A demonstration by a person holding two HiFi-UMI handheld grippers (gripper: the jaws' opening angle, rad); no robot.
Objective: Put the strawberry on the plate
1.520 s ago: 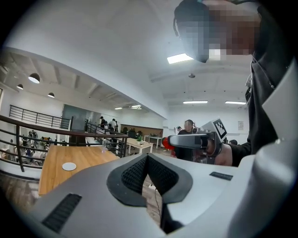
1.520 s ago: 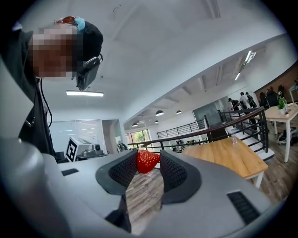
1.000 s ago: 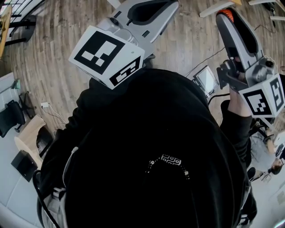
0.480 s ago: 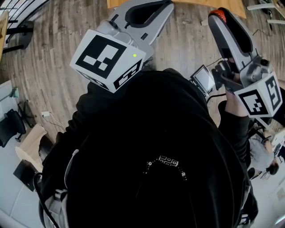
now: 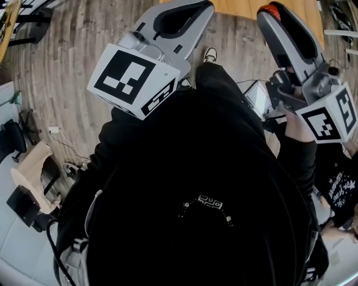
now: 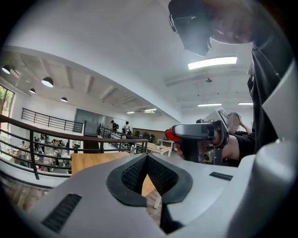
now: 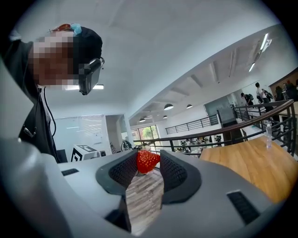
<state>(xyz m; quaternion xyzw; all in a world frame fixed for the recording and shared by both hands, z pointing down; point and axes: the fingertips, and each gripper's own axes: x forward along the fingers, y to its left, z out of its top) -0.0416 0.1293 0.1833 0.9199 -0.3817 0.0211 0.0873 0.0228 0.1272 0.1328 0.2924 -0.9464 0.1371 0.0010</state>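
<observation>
My right gripper (image 7: 148, 163) is shut on a red strawberry (image 7: 147, 160), pinched between its dark pads near the tips. In the head view the strawberry (image 5: 270, 10) shows as a red spot at the end of the right gripper (image 5: 275, 17), top right, at the edge of a wooden table (image 5: 251, 5). My left gripper (image 5: 201, 6) is held beside it at top centre; in its own view its jaws (image 6: 146, 155) meet at the tips with nothing between them. The left gripper view also shows the right gripper (image 6: 195, 132) with the strawberry (image 6: 171, 135). No plate is in view.
The person's dark torso fills most of the head view, above a wood-plank floor (image 5: 61, 67). A small screen (image 5: 258, 98) and a shoe (image 5: 210, 53) lie below the grippers. The wooden table (image 7: 247, 162) stands ahead, with a black railing (image 7: 209, 135) and an open hall behind it.
The person has walked forward with both grippers. The wooden table's edge has come into view at the top, under the gripper tips. The strawberry stays held.
</observation>
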